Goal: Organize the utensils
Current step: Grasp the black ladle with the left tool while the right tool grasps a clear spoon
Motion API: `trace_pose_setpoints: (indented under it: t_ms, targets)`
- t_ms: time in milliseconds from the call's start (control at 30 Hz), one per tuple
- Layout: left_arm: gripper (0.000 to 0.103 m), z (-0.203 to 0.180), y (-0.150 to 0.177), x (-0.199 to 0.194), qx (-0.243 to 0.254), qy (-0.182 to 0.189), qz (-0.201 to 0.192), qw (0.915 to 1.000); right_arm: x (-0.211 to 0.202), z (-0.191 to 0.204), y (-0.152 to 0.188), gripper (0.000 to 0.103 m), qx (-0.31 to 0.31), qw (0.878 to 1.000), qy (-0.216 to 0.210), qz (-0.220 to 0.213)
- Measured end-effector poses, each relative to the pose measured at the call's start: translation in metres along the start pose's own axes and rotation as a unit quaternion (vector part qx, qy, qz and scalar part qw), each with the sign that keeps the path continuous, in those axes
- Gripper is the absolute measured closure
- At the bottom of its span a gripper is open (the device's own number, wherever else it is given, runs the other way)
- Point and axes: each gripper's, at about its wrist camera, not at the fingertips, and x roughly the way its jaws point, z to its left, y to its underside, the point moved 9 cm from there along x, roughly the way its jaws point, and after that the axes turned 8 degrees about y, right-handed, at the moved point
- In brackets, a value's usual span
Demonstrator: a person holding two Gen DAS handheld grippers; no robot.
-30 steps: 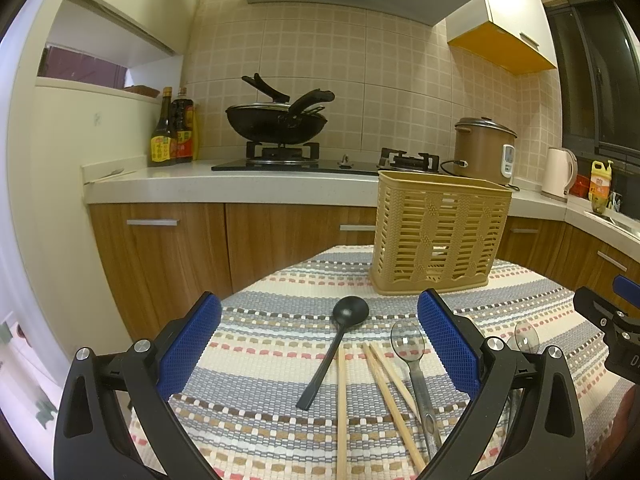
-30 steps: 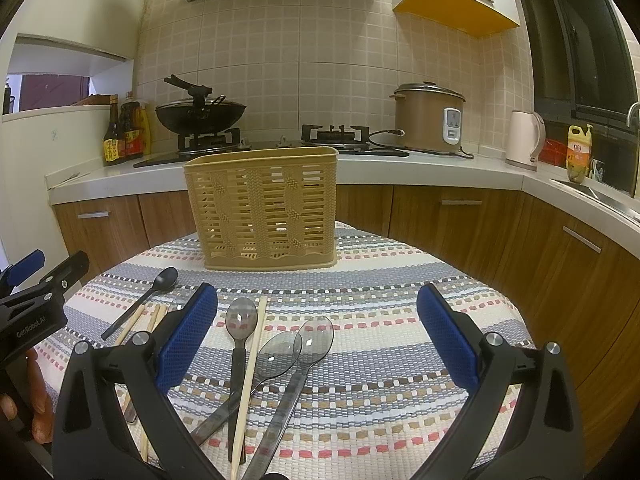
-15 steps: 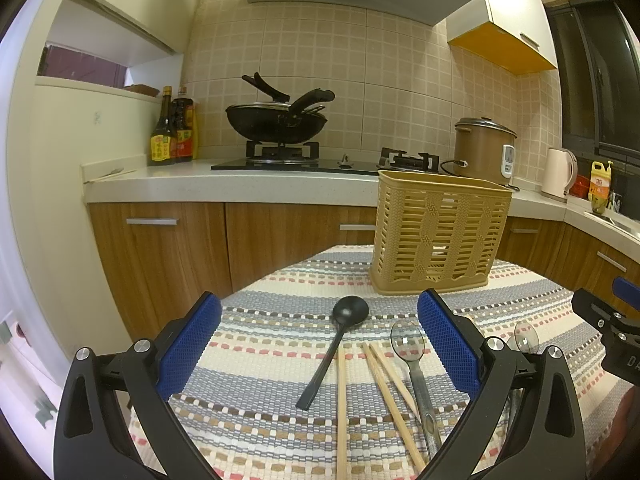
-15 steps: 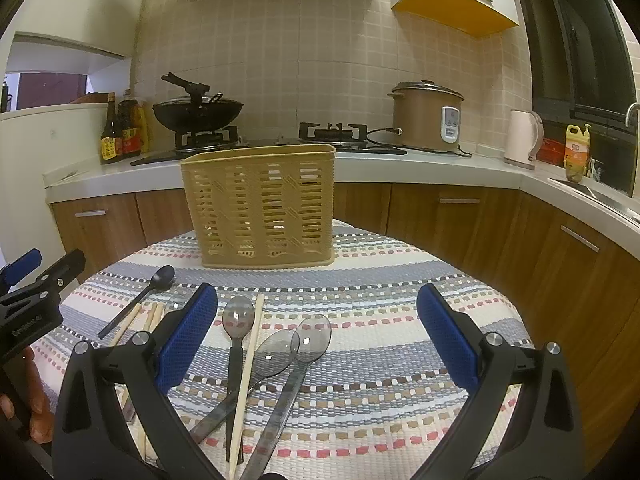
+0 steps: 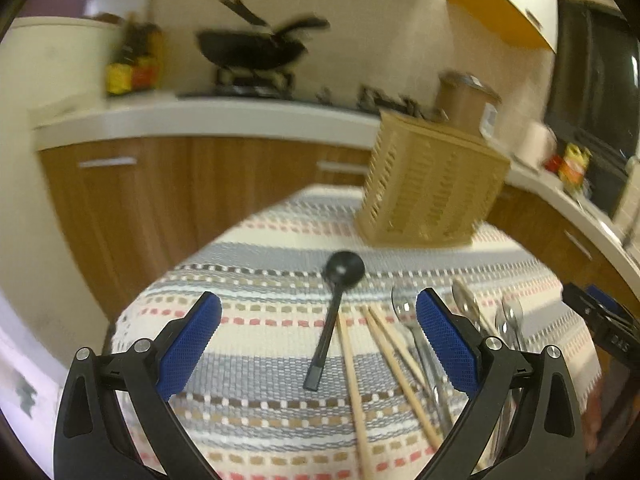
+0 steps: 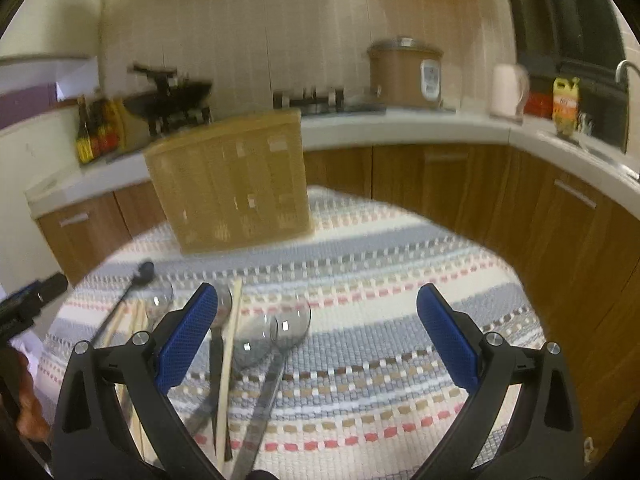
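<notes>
Left wrist view: the left hand-held gripper (image 5: 318, 344) hangs released above the desk (image 5: 240, 248), whose near-left rim curves close. One black ladle (image 5: 334, 312) lies between its fingers; three chopsticks (image 5: 384, 352) just right; one basket (image 5: 430, 196) beyond.

Right wrist view: the right hand-held gripper (image 6: 318, 342), released, has bare cloth ahead. Spoons (image 6: 280, 332) overlap by its left finger, too tangled to count.

Between my left fingers (image 5: 446, 344) lies a matt black plastic spoon (image 5: 334, 312) on coarse woven cloth (image 5: 260, 360); bare wooden chopsticks (image 5: 394, 356) beside it. By my right fingers (image 6: 186, 338), glossy metal spoons (image 6: 288, 324). Beyond, a slatted tan plastic basket (image 6: 232, 184).
</notes>
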Motion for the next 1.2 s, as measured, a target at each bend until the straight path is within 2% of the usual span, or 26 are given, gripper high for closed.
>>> trace_pose_setpoints:
  t_ms: [33,133,200,267,300,400,433,500,633,700,867,900,1200]
  targets:
    - [0.010,0.003,-0.001,0.010,0.011,0.010,0.034,0.9993,0.002,0.002,0.000,0.008,-0.003,1.000,-0.009,0.013]
    - [0.017,0.003,-0.007,0.031,0.020,0.048,0.090,0.9946,0.009,0.009,0.000,0.008,-0.025,0.998,-0.034,0.053]
    - [0.018,0.004,-0.005,0.050,0.005,0.080,0.141,0.9868,0.015,0.013,0.001,0.008,-0.046,0.995,-0.029,0.079]
    - [0.018,0.004,-0.005,0.065,0.000,0.098,0.167,0.9811,0.020,0.023,0.001,0.008,-0.065,0.991,-0.061,0.103]
    - [0.020,0.004,-0.004,0.073,0.001,0.103,0.180,0.9782,0.021,0.027,0.003,0.008,-0.072,0.989,-0.069,0.111]
    - [0.023,0.011,0.002,0.104,-0.005,0.090,0.233,0.9683,0.029,0.038,0.002,0.018,-0.093,0.983,-0.076,0.140]
    - [0.026,0.012,0.003,0.113,-0.016,0.093,0.251,0.9634,0.033,0.042,0.002,0.024,-0.093,0.979,-0.089,0.158]
    - [0.026,0.009,0.004,0.122,-0.030,0.108,0.270,0.9564,0.043,0.051,0.003,0.026,-0.087,0.971,-0.112,0.194]
    - [0.026,0.007,-0.002,0.136,-0.038,0.095,0.281,0.9542,0.057,0.074,0.006,0.038,-0.072,0.951,-0.165,0.252]
    - [0.027,0.006,-0.006,0.140,-0.041,0.091,0.287,0.9527,0.067,0.083,0.008,0.043,-0.068,0.946,-0.168,0.271]
    - [0.034,0.003,-0.012,0.148,-0.021,0.071,0.293,0.9532,0.087,0.094,0.011,0.055,-0.072,0.941,-0.162,0.289]
    - [0.039,0.002,-0.012,0.150,-0.018,0.067,0.293,0.9537,0.089,0.096,0.009,0.056,-0.074,0.940,-0.161,0.290]
    - [0.041,0.002,-0.017,0.161,-0.002,0.053,0.287,0.9565,0.097,0.116,0.013,0.058,-0.094,0.937,-0.169,0.292]
